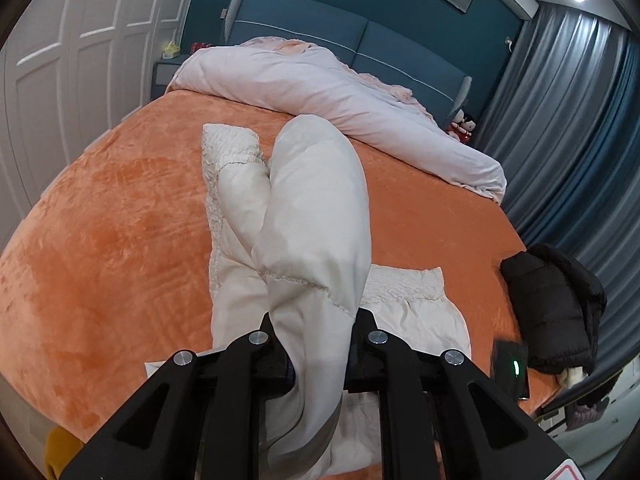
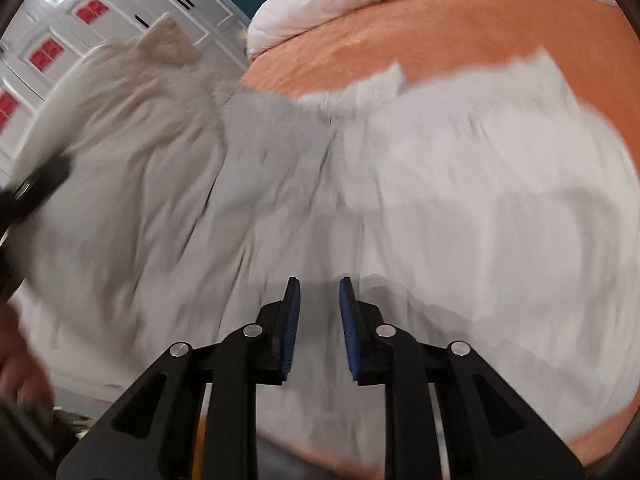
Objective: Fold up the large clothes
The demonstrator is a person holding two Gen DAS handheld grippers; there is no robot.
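A cream padded jacket [image 1: 316, 208] lies on the orange bed [image 1: 120, 220]. My left gripper [image 1: 316, 320] is shut on a lifted fold of it, which rises between the jaws and hides the pads. In the right wrist view the same jacket [image 2: 440, 184] fills the blurred frame, spread over the bed. My right gripper [image 2: 319, 282] hovers just above it with a narrow gap between its blue pads [image 2: 290, 328] and nothing in the gap. At the left edge of that view, a black part of the left gripper [image 2: 36, 188] holds up raised fabric.
A pale pink duvet [image 1: 320, 92] is bunched at the blue headboard [image 1: 360, 40]. A black jacket [image 1: 556, 308] and a black device with a green light [image 1: 512, 372] lie at the bed's right edge. White wardrobe doors [image 1: 80, 40] stand left, grey curtains [image 1: 560, 120] right.
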